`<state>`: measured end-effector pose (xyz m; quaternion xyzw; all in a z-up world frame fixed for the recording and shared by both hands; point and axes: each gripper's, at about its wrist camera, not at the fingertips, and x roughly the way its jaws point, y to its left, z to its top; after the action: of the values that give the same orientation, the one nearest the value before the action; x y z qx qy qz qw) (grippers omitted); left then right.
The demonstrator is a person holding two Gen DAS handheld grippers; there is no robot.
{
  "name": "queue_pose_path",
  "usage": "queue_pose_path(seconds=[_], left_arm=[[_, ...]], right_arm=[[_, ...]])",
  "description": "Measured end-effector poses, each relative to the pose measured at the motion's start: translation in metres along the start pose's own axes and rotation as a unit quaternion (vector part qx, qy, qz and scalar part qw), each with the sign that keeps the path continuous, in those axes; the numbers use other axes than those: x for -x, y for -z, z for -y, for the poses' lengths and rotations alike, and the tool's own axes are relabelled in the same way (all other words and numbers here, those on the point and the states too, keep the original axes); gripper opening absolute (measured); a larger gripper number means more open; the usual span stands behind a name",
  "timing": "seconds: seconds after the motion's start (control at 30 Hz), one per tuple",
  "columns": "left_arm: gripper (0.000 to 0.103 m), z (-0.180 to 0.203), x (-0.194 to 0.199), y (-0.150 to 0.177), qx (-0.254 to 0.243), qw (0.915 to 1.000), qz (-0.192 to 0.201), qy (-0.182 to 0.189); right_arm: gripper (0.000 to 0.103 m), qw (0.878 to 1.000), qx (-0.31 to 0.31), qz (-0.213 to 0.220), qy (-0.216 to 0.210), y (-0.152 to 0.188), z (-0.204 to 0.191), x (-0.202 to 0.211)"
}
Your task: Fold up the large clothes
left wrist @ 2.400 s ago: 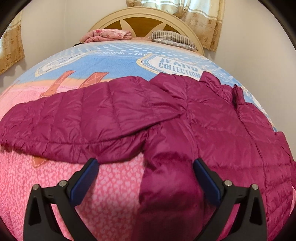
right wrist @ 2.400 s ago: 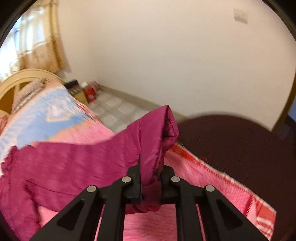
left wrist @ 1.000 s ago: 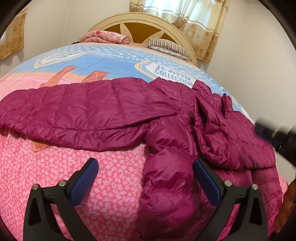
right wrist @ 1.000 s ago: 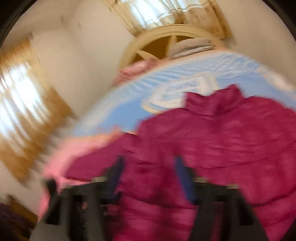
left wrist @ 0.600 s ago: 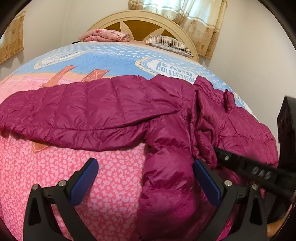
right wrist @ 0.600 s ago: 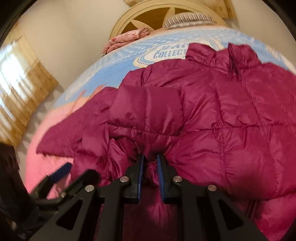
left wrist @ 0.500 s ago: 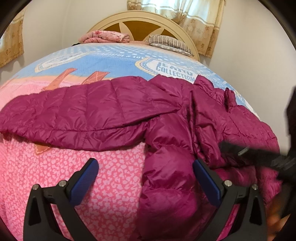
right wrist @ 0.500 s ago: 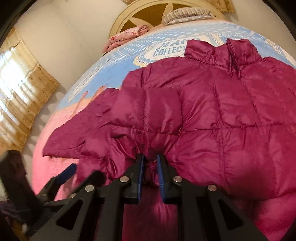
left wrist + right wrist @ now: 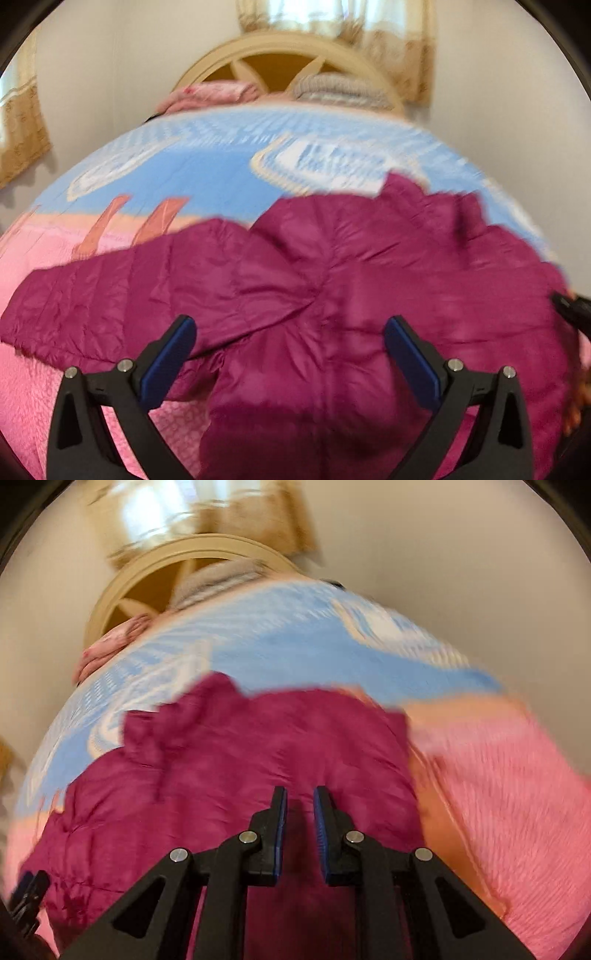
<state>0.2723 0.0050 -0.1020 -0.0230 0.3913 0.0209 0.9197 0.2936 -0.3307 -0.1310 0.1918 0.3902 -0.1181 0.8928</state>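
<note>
My left hand-held gripper (image 9: 288, 354) hovers spread wide over the magenta puffer jacket (image 9: 332, 295) on the bed (image 9: 207, 166); my right hand-held gripper (image 9: 299, 805) is slightly parted, pinching nothing.

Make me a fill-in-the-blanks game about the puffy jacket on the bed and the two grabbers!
1. The puffy jacket is the color ____.
2. The jacket lies on a ____ with a blue and pink blanket.
3. The left gripper has its jaws spread wide ____.
4. The pads on the right gripper are colored ____.

Missing words: magenta; bed; open; blue
</note>
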Motion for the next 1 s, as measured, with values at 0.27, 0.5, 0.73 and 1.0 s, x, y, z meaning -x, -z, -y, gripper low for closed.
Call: queue_pose_path(seconds=[0.27, 0.5, 0.73, 1.0], left_arm=[[0.103, -0.001, -0.03, 0.012, 0.014, 0.9985, -0.049, -0.019], [0.103, 0.0, -0.028, 0.013, 0.019, 0.9985, -0.049, -0.013], [0.103, -0.015, -0.022, 0.013, 0.039, 0.9978, -0.045, 0.029], [0.103, -0.113, 0.032, 0.021, 0.101, 0.9949, -0.005, -0.001]], right_arm=[[0.015, 1.0, 0.025, 0.014, 0.008, 0.01, -0.003, -0.01], [0.015, 0.998, 0.039, 0.038, 0.023, 0.012, -0.03, 0.022], [0.019, 0.99, 0.134, 0.013, -0.043, 0.064, -0.1, 0.025], [0.024, 0.99, 0.136, -0.001, -0.041, 0.074, -0.095, 0.007]])
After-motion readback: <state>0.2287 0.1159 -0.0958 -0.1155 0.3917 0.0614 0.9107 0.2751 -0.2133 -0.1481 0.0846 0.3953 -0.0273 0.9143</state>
